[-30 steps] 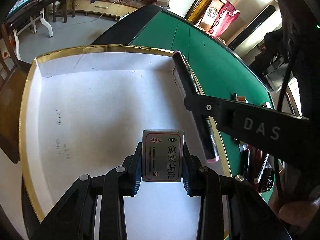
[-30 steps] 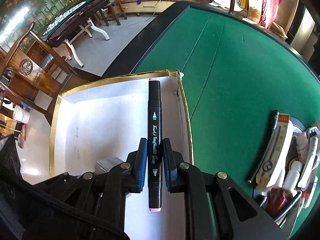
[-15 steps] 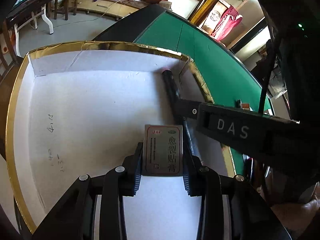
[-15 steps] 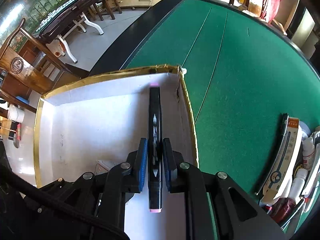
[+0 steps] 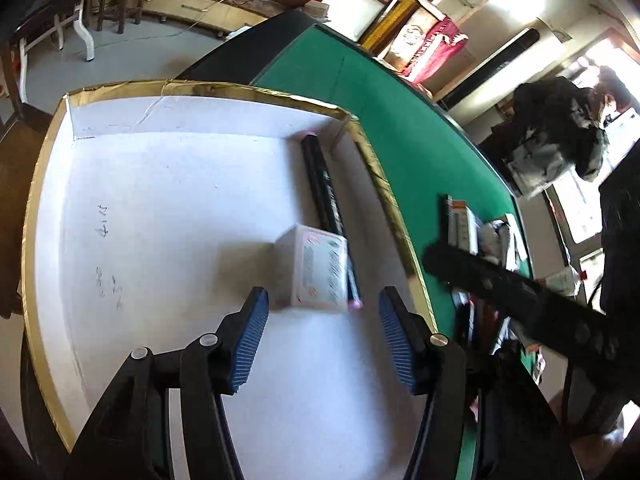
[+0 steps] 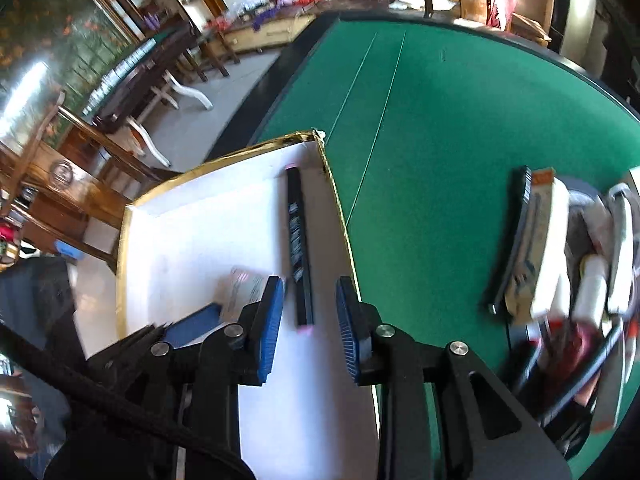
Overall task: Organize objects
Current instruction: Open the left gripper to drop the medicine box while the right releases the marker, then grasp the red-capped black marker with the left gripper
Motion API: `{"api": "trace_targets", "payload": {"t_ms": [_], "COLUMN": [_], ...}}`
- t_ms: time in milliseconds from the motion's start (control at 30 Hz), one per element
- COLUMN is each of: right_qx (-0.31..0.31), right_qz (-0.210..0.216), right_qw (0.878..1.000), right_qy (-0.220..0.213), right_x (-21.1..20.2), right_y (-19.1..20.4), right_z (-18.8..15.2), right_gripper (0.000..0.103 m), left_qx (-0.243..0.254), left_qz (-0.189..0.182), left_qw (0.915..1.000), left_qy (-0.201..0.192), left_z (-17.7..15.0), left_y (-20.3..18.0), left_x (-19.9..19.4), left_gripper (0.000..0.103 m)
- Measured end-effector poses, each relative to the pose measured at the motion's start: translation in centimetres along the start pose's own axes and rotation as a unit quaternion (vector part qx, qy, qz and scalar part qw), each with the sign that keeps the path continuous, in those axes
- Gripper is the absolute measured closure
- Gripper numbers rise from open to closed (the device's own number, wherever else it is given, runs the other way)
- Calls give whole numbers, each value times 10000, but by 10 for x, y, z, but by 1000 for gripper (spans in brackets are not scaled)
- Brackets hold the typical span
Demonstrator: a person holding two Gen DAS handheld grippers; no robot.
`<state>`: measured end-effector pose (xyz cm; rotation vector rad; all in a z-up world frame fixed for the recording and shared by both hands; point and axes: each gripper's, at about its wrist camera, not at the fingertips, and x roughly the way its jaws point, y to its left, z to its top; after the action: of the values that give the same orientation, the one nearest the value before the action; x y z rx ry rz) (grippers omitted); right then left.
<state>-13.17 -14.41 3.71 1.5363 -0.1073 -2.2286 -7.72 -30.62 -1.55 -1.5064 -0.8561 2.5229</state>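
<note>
- Left wrist view: the left gripper (image 5: 322, 336) hangs over the white box (image 5: 168, 92) with its jaws parted and nothing between them; they have just been opening, and the small medicine carton (image 5: 314, 270) now lies free on the box floor just ahead of the pads.
- The black marker (image 5: 326, 208) lies on the box floor along the box's right wall, its near end touching or tucked under the carton; I cannot tell which.
- In the right wrist view the right gripper (image 6: 310, 320) is also unclenched, its jaws just having been opening, and the marker (image 6: 298, 240) lies between and beyond the pads without being pressed.
- So two things are in the box, which I judge as two placements done.
- Left to do: a heap of objects (image 6: 568, 264) (boxes, tubes, pens, blurred) sits on the green felt well to the right of the box.
- The green table (image 6: 440, 100) is bare between box and heap.
- Beyond the box: wooden chairs, a dark table, a low cabinet with clutter, and bright windows.
</note>
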Motion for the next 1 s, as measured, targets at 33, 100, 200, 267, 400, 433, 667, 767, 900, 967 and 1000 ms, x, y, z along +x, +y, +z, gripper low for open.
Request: {"api": "trace_targets", "payload": {"t_ms": [33,100,200,267,400,433,667,767,900,967,1000], "right_qx": [24,103,222,357,826,992,1872,2104,2222,2250,2274], "right_qz": [63,117,129,42,-136,-219,-488,-546,-628,-655,-657], "right_qw": [10000,9998,9993,9985,9942,9924,9780,9729,9696,9688,9682], "right_qy": [-54,-137,-271,-415,-677,-700,-781,-791,-808,-803,-808], "right_x": [-9,-22,-45,-58,-93,-100,-133,-139,-146,-151,-152], "right_y": [0,-3,-16,-26,-63,-75,-138,-153,-163,-170,-173], "right_z": [-10,-27,-54,-69,-109,-118,-185,-205,-221,-231,-235], "right_gripper": [78,77,74,70,66,66,62,62,62,62,62], "left_qx": [44,125,363,586,1069,1173,1854,2083,2379,2469,2509], "left_qz": [-31,-130,-215,-294,-444,-504,-573,-294,140,323,467], "left_qw": [10000,9998,9991,9977,9927,9910,9774,9724,9643,9596,9578], "left_qy": [-10,1,93,192,337,399,842,1010,1152,1307,1325], "left_z": [-3,-7,-18,-28,-46,-50,-81,-83,-83,-85,-86], "left_y": [-2,-9,-22,-35,-66,-75,-136,-161,-183,-189,-192], "left_x": [-4,-8,-13,-15,-21,-20,2,25,61,78,85], "left_gripper": [51,51,51,51,51,51,51,51,51,51,51]}}
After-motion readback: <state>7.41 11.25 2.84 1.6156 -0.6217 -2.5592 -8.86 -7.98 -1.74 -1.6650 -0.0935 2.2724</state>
